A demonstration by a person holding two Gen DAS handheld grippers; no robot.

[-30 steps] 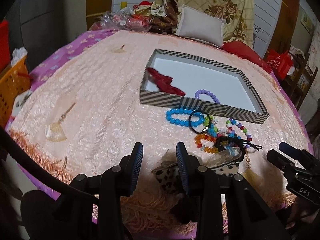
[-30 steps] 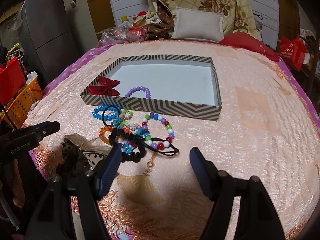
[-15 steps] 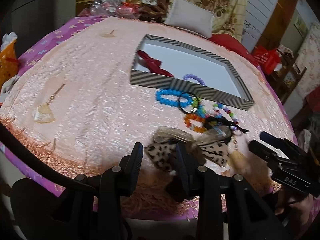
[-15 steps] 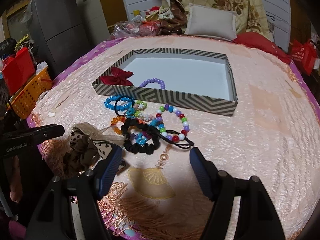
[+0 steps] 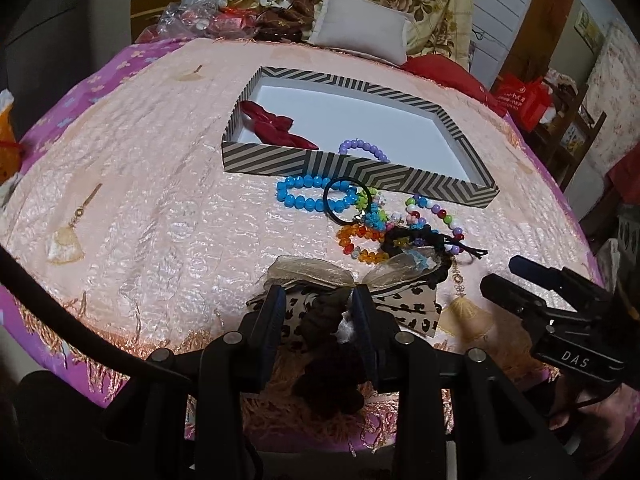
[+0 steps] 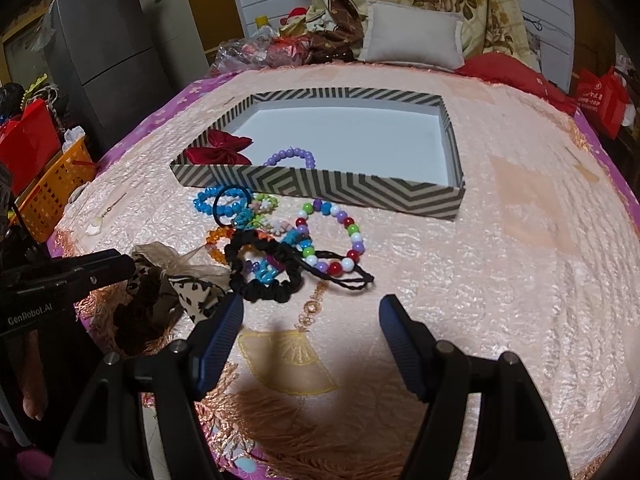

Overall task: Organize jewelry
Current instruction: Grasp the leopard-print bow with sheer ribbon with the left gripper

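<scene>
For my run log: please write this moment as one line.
left gripper: around leopard bow | right gripper: open, free | striped box: red bow, purple bracelet

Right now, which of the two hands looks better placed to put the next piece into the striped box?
Left. The left hand-held gripper has its fingers around the leopard-print bow, apparently gripping it. The right hand-held gripper is open and empty, short of the pile. The striped box lies straight ahead.

Left tool (image 5: 318,312) straddling leopard-print bow (image 5: 400,302), bead bracelets (image 5: 360,216) beyond, striped box (image 5: 360,170) holding red bow (image 5: 276,126)
</scene>
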